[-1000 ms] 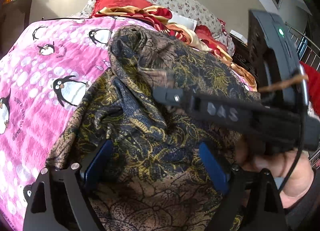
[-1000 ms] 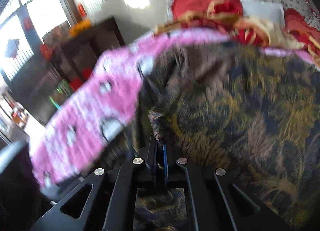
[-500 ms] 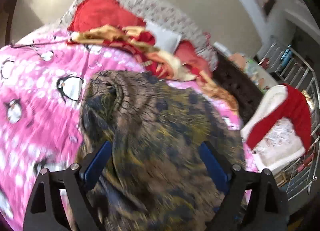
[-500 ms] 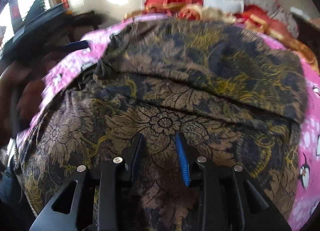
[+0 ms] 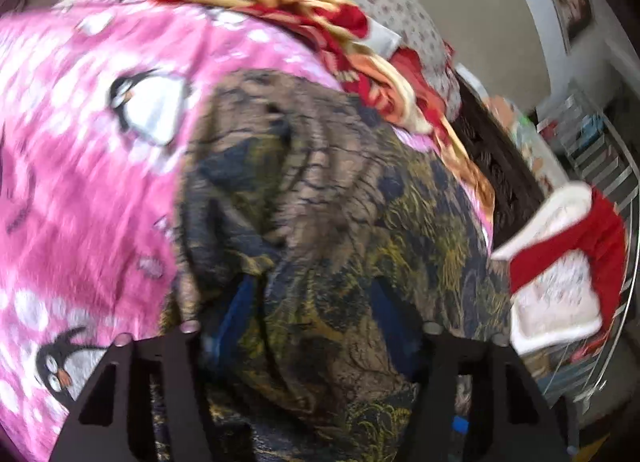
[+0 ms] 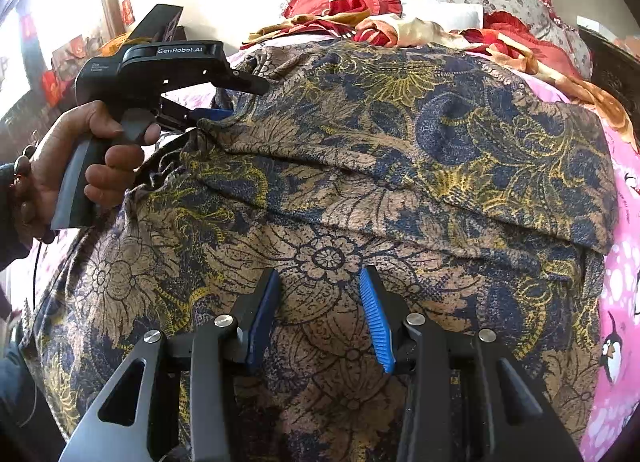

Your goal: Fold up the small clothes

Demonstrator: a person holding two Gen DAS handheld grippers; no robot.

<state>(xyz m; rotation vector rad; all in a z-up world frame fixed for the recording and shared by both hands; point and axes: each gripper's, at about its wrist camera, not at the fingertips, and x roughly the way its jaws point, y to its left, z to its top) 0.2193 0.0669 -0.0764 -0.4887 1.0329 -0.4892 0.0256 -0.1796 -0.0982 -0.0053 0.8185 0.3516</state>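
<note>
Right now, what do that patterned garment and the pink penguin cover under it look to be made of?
The garment looks like thin, soft printed fabric, matte: it creases and drapes in folds. The pink cover looks like plush fleece, slightly fuzzy, though blur leaves that open.

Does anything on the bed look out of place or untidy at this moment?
Yes. The floral garment is only half folded: its upper layer lies slanted, and the edge near the left gripper is bunched. Behind it, red and gold cloth lies crumpled on the penguin blanket.
</note>
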